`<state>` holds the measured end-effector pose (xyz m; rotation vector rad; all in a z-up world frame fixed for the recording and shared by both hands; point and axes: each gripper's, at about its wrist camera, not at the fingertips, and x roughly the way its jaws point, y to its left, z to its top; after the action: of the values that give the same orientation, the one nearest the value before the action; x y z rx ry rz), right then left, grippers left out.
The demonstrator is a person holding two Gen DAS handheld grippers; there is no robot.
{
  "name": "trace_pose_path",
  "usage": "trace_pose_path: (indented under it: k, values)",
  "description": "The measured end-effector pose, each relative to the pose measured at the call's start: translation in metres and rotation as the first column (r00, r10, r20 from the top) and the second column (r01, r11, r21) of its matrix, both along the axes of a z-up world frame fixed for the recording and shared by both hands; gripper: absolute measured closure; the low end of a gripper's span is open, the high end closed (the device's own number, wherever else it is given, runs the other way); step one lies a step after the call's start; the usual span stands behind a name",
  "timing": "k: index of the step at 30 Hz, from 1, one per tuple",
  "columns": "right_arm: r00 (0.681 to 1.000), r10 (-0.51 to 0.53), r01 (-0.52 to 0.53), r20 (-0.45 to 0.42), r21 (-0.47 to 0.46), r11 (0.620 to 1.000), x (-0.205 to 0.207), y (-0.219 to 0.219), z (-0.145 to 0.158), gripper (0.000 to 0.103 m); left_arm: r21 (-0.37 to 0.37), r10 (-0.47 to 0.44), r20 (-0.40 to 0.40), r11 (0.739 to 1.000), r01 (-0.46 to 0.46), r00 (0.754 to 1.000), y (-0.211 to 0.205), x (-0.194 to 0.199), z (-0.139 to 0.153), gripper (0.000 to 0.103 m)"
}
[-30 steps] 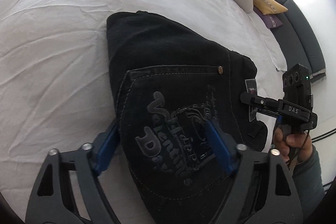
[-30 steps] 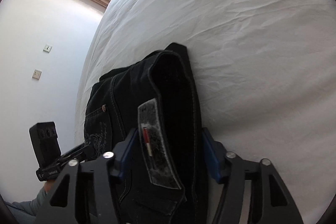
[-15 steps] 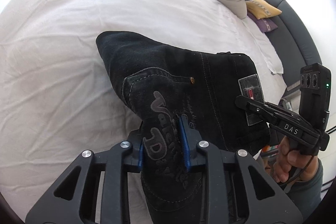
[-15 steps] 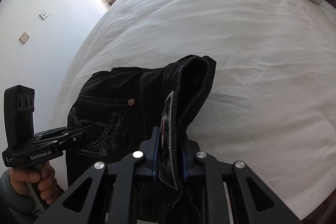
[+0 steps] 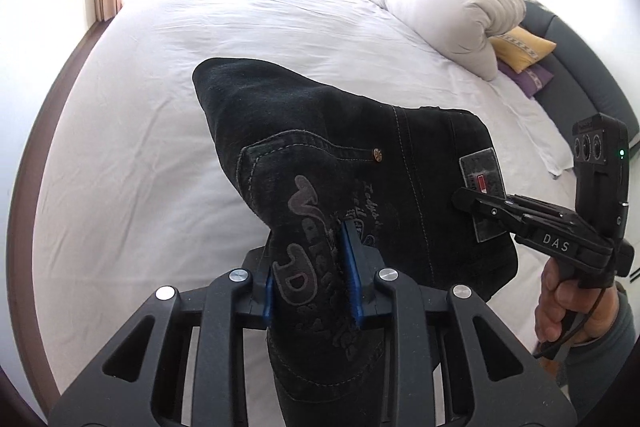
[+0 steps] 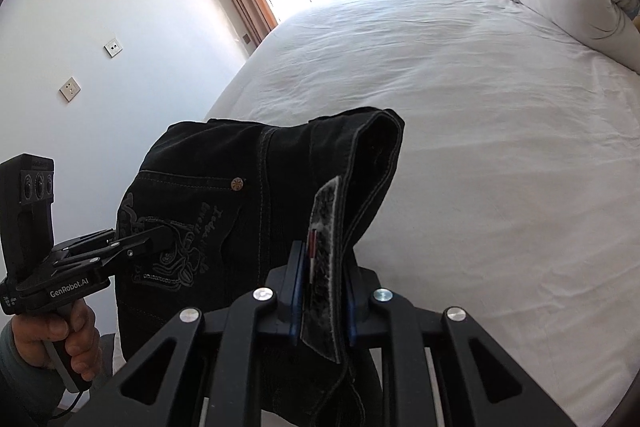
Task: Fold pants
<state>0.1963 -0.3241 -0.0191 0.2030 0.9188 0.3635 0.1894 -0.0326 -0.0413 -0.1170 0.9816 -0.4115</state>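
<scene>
The left gripper (image 5: pixel 313 277) has its blue-padded fingers clamped on the embroidered back pocket of the folded black denim pants (image 5: pixel 344 163). The right gripper (image 6: pixel 320 291) pinches the waistband at the grey leather patch (image 6: pixel 326 259). Held between both, the pants hang lifted above the near edge of the white-sheeted bed (image 5: pixel 168 99); a rolled white duvet (image 5: pixel 440 19) lies along the bed's far right edge.
</scene>
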Motion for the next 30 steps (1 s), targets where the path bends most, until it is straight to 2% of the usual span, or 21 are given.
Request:
trace_pose_path:
  k: [5, 8, 10, 11, 12, 13, 16, 17, 19, 20, 22, 25, 26, 28, 30]
  values:
    - [0.999, -0.007, 0.008, -0.051, 0.024, 1.0, 0.038, 0.003, -0.031, 0.085, 0.012, -0.006, -0.046, 1.0, 0.007, 0.999, 0.007, 0.044, -0.041, 0.077]
    - [0.995, -0.017, 0.02, -0.101, 0.035, 0.999, 0.052, -0.002, -0.06, 0.084, 0.017, 0.011, -0.074, 1.0, -0.01, 0.997, 0.009, 0.054, -0.073, 0.071]
    - [0.989, -0.037, 0.046, -0.144, 0.06, 0.997, 0.061, -0.006, -0.077, 0.074, 0.005, 0.039, -0.07, 0.999, -0.039, 0.997, 0.014, 0.055, -0.085, 0.056]
    - [0.985, -0.054, 0.064, -0.162, 0.058, 0.996, 0.063, -0.01, -0.085, 0.059, -0.011, 0.055, -0.074, 0.998, -0.056, 0.996, 0.019, 0.056, -0.09, 0.052]
    - [0.982, -0.074, 0.084, -0.175, 0.049, 0.995, 0.064, -0.015, -0.094, 0.048, -0.018, 0.067, -0.076, 0.997, -0.069, 0.995, 0.02, 0.056, -0.095, 0.041]
    - [0.983, -0.079, 0.091, -0.166, 0.065, 0.994, 0.062, -0.019, -0.099, 0.047, -0.026, 0.078, -0.083, 0.996, -0.081, 0.993, 0.022, 0.058, -0.098, 0.028]
    - [0.987, -0.079, 0.094, -0.139, 0.106, 0.99, 0.055, -0.026, -0.098, 0.042, -0.045, 0.089, -0.083, 0.995, -0.093, 0.993, 0.026, 0.056, -0.099, 0.025]
    - [0.986, -0.091, 0.106, -0.143, 0.096, 0.99, 0.051, -0.028, -0.094, 0.034, -0.035, 0.1, -0.08, 0.994, -0.103, 0.992, 0.028, 0.053, -0.094, 0.025]
    - [0.982, -0.126, 0.137, -0.141, 0.071, 0.988, 0.039, -0.035, -0.082, 0.032, -0.035, 0.123, -0.047, 0.992, -0.125, 0.991, 0.027, 0.045, -0.082, 0.024]
    - [0.983, -0.136, 0.146, -0.121, 0.075, 0.986, 0.033, -0.037, -0.075, 0.032, -0.039, 0.138, -0.003, 0.99, -0.138, 0.99, 0.031, 0.034, -0.069, 0.022]
    - [0.984, -0.167, 0.171, -0.059, 0.066, 0.983, 0.013, -0.039, -0.055, 0.032, -0.024, 0.155, 0.09, 0.988, -0.153, 0.984, 0.037, 0.011, -0.045, 0.001]
    - [0.977, -0.193, 0.193, 0.089, 0.006, 0.981, -0.031, -0.037, -0.009, 0.028, 0.036, 0.169, 0.228, 0.983, -0.182, 0.959, 0.036, -0.029, -0.003, 0.0]
    - [0.97, -0.198, 0.203, 0.143, -0.015, 0.979, -0.045, -0.034, 0.007, 0.023, 0.045, 0.181, 0.278, 0.979, -0.201, 0.944, 0.037, -0.046, 0.012, 0.0]
    - [0.943, -0.213, 0.229, 0.255, -0.034, 0.973, -0.072, -0.027, 0.039, 0.014, 0.044, 0.213, 0.388, 0.968, -0.248, 0.897, 0.037, -0.077, 0.044, 0.0]
    - [0.898, -0.227, 0.257, 0.377, -0.03, 0.966, -0.105, -0.019, 0.074, 0.001, 0.05, 0.241, 0.497, 0.951, -0.305, 0.834, 0.038, -0.112, 0.078, 0.0]
